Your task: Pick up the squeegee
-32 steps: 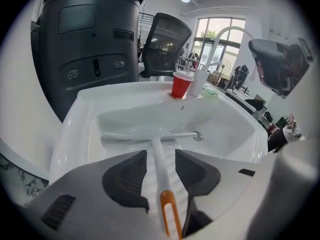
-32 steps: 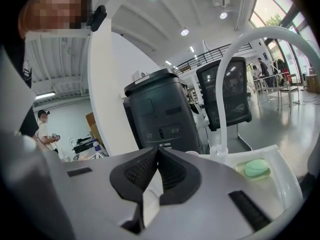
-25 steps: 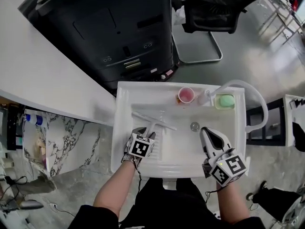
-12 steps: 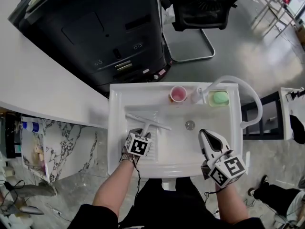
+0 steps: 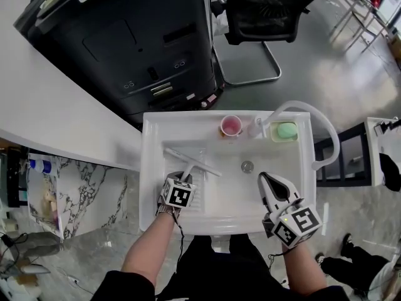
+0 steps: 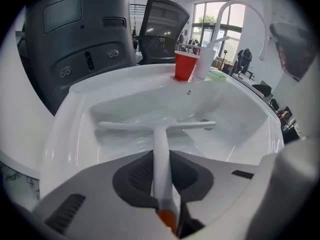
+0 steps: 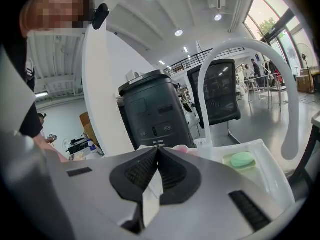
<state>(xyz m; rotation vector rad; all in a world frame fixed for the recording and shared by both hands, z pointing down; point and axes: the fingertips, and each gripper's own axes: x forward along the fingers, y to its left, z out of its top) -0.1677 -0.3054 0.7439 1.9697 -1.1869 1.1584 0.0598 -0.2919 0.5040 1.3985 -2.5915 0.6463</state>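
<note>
While the white squeegee point(image 5: 192, 163) is lying flat on the floor of the white sink point(image 5: 149, 168), the left gripper point(image 5: 186, 179) is pointing steeply down at it from the near side and is gripping it by the handle point(image 6: 160, 139). The jaws have just been closing. In the left gripper view the dark pads are pressing on either side of the handle, with an orange part showing at its near end, back between them. The long axis of the handle is running straight away from the left gripper, in line with its jaws. The blade point(image 6: 125, 126) is lying crosswise at the far end, well clear of the fingertips, making a T. In the head view the blade is slanting from the sink's far left toward the drain point(image 5: 247, 166). The right gripper point(image 5: 263, 179) is hanging over the sink's near right part, well apart from the squeegee, with its jaws together on nothing. The left gripper is therefore the one doing the work. Judged from this, the lift is calling for a straight rise, and the blade-heavy far end is likely to droop if the grip is sitting too near the handle's tail.
</note>
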